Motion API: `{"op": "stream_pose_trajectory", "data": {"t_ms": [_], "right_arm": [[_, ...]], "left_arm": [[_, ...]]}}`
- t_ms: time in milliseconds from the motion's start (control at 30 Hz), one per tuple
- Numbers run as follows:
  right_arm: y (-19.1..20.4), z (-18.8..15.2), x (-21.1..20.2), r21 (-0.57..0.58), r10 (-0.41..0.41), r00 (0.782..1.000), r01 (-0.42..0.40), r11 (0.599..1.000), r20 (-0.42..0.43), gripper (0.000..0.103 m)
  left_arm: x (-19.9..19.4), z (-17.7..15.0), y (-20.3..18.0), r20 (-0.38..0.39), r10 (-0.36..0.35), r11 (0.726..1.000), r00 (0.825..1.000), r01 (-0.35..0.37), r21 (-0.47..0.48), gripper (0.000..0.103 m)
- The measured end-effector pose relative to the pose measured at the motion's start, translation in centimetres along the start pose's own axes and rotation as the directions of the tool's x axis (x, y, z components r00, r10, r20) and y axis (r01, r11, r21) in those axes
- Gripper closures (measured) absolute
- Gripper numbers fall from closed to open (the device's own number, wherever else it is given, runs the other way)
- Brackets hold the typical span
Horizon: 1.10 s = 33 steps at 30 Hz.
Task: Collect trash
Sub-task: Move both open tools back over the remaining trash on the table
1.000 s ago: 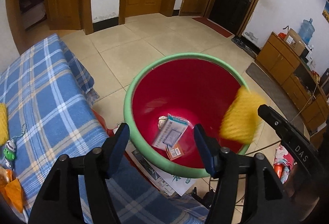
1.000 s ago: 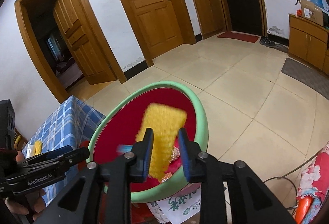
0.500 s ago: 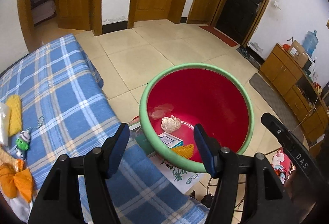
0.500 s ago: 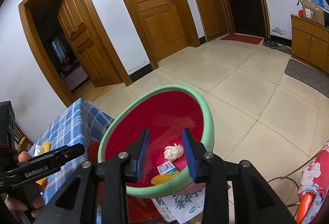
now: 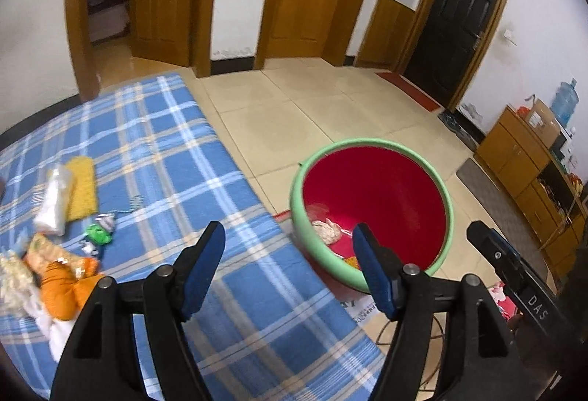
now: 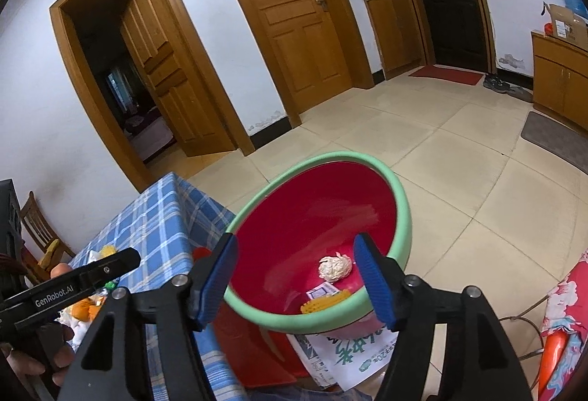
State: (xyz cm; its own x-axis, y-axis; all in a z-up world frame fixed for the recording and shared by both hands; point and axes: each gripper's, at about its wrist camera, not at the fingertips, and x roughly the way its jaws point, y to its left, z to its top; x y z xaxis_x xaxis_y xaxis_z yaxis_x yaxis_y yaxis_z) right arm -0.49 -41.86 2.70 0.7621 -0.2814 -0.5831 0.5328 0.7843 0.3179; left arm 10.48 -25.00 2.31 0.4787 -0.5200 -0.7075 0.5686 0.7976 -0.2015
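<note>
The blue plaid tablecloth (image 5: 154, 158) covers the table on my left, and the red basin with the green rim (image 5: 371, 143) sits just beside its edge on printed paper (image 6: 352, 357), lower than the tabletop. Inside the basin I see 3 pieces already collected: a crumpled white wad (image 6: 334, 267), a small printed card (image 6: 321, 292) and a yellow ridged piece (image 6: 323, 301) down at the near wall. What remains is heaped at the far left of the cloth: an orange wrapper (image 5: 62, 287), a yellow sponge-like pad (image 5: 82, 188), a clear plastic roll (image 5: 53, 200) lying against it, and a small green bit (image 5: 98, 233). My left tongs (image 5: 286, 265) are spread wide and carry nothing, hanging over the cloth's edge; my right tongs (image 6: 294, 272) are equally wide and bare, poised above the basin's near rim. My worry is the heap: the pieces lie touching, so closing on 1 could drag a neighbour off the table, and the slick plastic roll would probably slip from my pads. The basin also looks tilted on its paper, so a knock from either tong could tip it.
</note>
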Motion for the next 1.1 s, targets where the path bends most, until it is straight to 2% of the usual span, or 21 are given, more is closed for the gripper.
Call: {"op": "stream_pose_trajectory", "data": {"t_ms": [333, 833, 1100], "right_arm": [[2.6, -0.4, -1.1, -0.031, 0.046, 0.999, -0.046, 0.998, -0.005, 0.029], [7.2, -2.5, -1.5, -0.093, 0.125, 0.991, -0.13, 0.987, -0.053, 0.026], [9.4, -3.6, -0.6, -0.112, 0.16, 0.982, -0.171, 0.979, -0.1, 0.025]], "left_arm": [[-3.6, -0.7, 3.1, 0.068, 0.081, 0.995, 0.994, -0.077, -0.058, 0.017], [-7.8, -3.4, 8.6, 0.088, 0.164, 0.98, 0.982, -0.152, -0.132, 0.017], [-9.9, -4.9, 12.9, 0.085, 0.23, 0.956, 0.969, -0.209, -0.204, 0.016]]}}
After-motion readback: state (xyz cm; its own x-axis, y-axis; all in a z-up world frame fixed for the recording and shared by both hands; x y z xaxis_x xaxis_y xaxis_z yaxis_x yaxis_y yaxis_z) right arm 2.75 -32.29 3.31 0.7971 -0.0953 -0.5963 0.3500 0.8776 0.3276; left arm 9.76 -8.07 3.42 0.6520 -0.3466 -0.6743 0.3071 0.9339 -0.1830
